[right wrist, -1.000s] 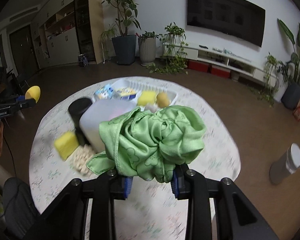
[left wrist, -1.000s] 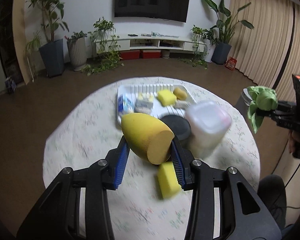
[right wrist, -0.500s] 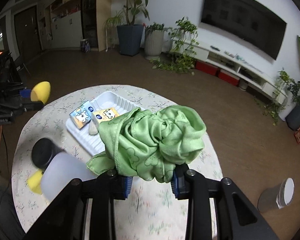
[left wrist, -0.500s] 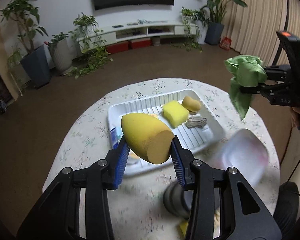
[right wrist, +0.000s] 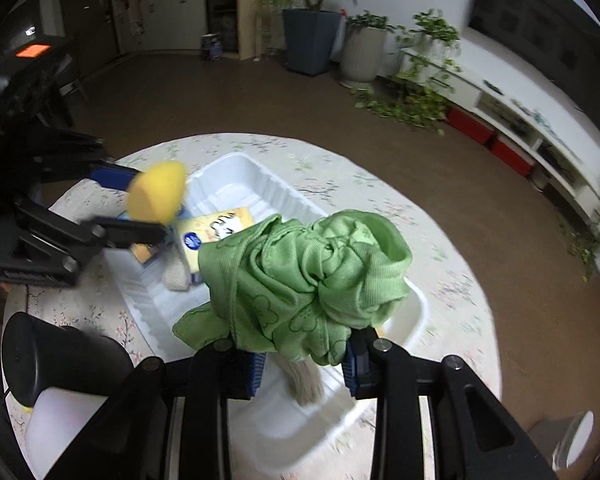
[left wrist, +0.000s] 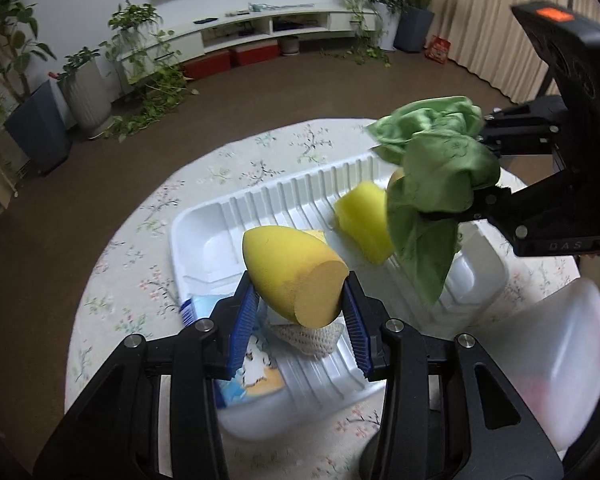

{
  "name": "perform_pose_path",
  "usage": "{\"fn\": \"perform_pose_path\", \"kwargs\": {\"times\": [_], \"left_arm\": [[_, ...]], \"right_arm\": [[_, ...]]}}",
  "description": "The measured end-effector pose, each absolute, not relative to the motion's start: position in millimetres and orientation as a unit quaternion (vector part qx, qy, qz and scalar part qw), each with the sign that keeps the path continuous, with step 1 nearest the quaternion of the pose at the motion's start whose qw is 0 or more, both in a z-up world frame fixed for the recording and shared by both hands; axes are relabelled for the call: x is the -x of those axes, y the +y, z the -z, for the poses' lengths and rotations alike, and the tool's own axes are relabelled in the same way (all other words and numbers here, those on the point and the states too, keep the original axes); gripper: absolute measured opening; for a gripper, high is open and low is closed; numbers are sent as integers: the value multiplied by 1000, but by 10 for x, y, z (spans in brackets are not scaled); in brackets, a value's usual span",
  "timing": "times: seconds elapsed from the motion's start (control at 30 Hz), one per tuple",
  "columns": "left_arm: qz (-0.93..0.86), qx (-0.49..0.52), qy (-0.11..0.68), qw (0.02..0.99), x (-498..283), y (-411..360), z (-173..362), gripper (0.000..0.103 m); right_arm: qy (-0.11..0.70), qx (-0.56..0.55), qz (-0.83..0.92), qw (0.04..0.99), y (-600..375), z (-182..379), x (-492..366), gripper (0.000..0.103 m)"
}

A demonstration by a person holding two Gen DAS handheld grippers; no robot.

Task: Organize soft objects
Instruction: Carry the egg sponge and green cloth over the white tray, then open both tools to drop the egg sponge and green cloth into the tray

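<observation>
My left gripper is shut on a yellow egg-shaped sponge and holds it above the near end of the white ribbed tray; it also shows in the right wrist view. My right gripper is shut on a crumpled green cloth above the tray's other end; the cloth also shows in the left wrist view. In the tray lie a yellow block sponge, tissue packs and a beige knitted pad.
The tray sits on a round table with a floral cloth. A translucent white jug with a black cap lies on the table beside the tray. Potted plants and a TV shelf stand beyond on the brown floor.
Both grippers have moved in over the tray with their loads, coming closer to each other. The jug now lies at the edge of both views.
</observation>
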State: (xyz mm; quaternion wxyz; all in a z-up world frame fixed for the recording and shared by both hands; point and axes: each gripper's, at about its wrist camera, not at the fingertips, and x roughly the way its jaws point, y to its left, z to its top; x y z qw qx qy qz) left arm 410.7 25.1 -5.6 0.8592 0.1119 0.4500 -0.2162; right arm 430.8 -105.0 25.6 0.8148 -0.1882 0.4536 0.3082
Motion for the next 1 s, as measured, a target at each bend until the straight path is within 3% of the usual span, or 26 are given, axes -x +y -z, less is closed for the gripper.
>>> {"fn": "perform_pose_path", "kwargs": {"times": [0.27, 0.37, 0.43, 0.6, 0.9, 1.0], "left_arm": [[215, -113, 460, 854, -4178, 186, 263, 44], [211, -108, 465, 853, -4199, 192, 273, 46], [207, -108, 465, 854, -4204, 205, 274, 55], [203, -98, 457, 860, -4167, 250, 226, 61], [198, -84, 450, 867, -3994, 334, 134, 63], [194, -76, 438, 874, -3869, 396, 46, 69]], "right_arm": [[488, 222, -332, 777, -838, 133, -4434, 36], [490, 224, -330, 775, -820, 198, -4445, 43], [489, 215, -328, 780, -838, 191, -4457, 47], [482, 206, -322, 788, -941, 117, -4421, 62], [475, 187, -320, 798, -1129, 26, -4332, 73], [468, 170, -317, 807, -1241, -62, -4292, 74]]}}
